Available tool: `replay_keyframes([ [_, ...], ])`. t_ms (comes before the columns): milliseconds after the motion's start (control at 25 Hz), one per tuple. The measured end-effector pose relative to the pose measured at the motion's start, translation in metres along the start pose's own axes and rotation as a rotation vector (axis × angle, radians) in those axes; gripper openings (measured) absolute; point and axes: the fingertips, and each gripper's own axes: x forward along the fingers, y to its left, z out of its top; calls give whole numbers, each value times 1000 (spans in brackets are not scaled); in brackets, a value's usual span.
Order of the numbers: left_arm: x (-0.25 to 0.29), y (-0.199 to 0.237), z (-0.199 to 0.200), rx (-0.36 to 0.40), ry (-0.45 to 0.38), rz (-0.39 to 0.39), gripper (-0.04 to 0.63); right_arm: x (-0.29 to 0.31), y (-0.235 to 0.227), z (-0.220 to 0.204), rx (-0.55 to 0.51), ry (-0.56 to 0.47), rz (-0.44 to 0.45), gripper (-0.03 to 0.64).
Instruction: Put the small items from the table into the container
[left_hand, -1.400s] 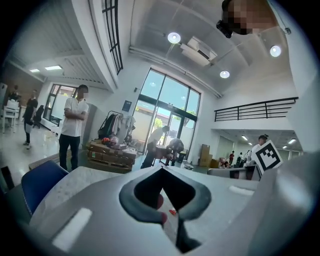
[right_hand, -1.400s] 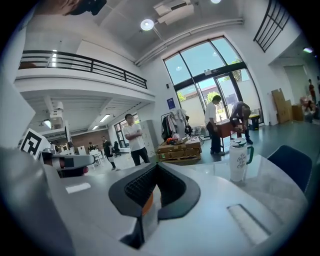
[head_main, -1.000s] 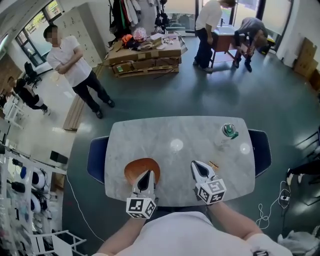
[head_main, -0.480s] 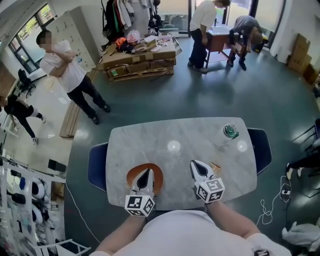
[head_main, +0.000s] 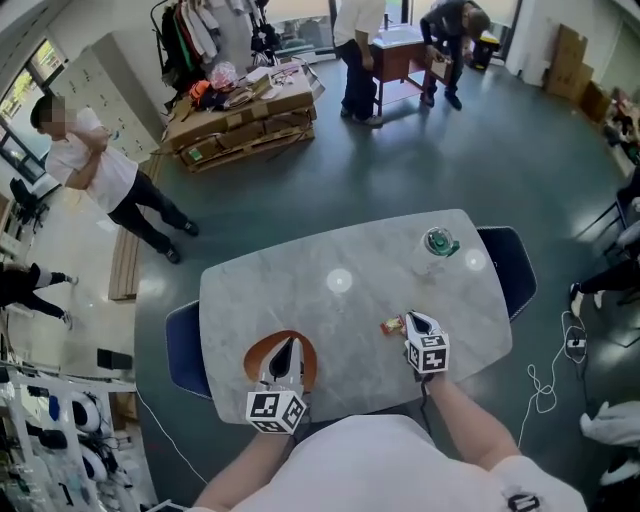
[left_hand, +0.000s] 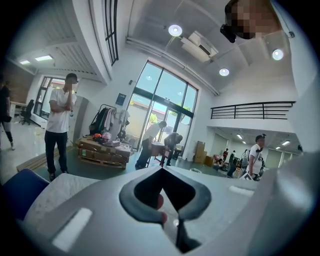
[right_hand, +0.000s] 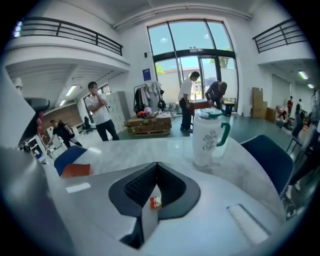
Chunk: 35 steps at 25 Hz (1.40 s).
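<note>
A marble table (head_main: 300, 300) carries a shallow brown bowl (head_main: 262, 352) near its front left edge. My left gripper (head_main: 287, 347) hovers over that bowl with its jaws together; through the slit in the left gripper view (left_hand: 161, 171) a little reddish brown shows. A small orange-red wrapped item (head_main: 391, 325) lies on the table right of centre. My right gripper (head_main: 416, 319) is shut, its tips low and just right of the item. Looking along those jaws (right_hand: 156, 165), the item (right_hand: 155, 202) sits under the tips, and nothing grips it.
A white cup with a green lid (head_main: 437, 245) stands at the table's far right, also seen as the cup (right_hand: 207, 136). Blue chairs sit at the right end (head_main: 515, 262) and left end (head_main: 180, 345). Several people and a pallet of boxes (head_main: 240, 115) are farther off.
My right gripper has dropped and gone forward and right, down to the small item. The left gripper has stayed over the bowl. The head view has shifted a little.
</note>
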Motion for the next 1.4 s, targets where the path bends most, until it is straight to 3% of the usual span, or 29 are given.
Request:
replay_keyframes([
  [320, 11, -11, -12, 14, 43, -7, 5, 25, -60, -122, -34, 255, -61, 106],
  [520, 11, -11, -19, 11, 67, 5, 5, 38, -63, -157, -99, 361, -44, 187],
  [760, 5, -16, -25, 13, 83, 20, 5, 48, -65, -179, -125, 452, -42, 216],
  [920, -1, -15, -30, 16, 94, 41, 5, 55, -70, -187, -156, 464, -56, 197],
  [1080, -7, -9, -32, 16, 98, 55, 5, 57, -70, -186, -183, 465, -99, 46],
  [1400, -4, -7, -27, 9, 65, 37, 5, 36, -59, -133, -122, 292, -151, 32],
])
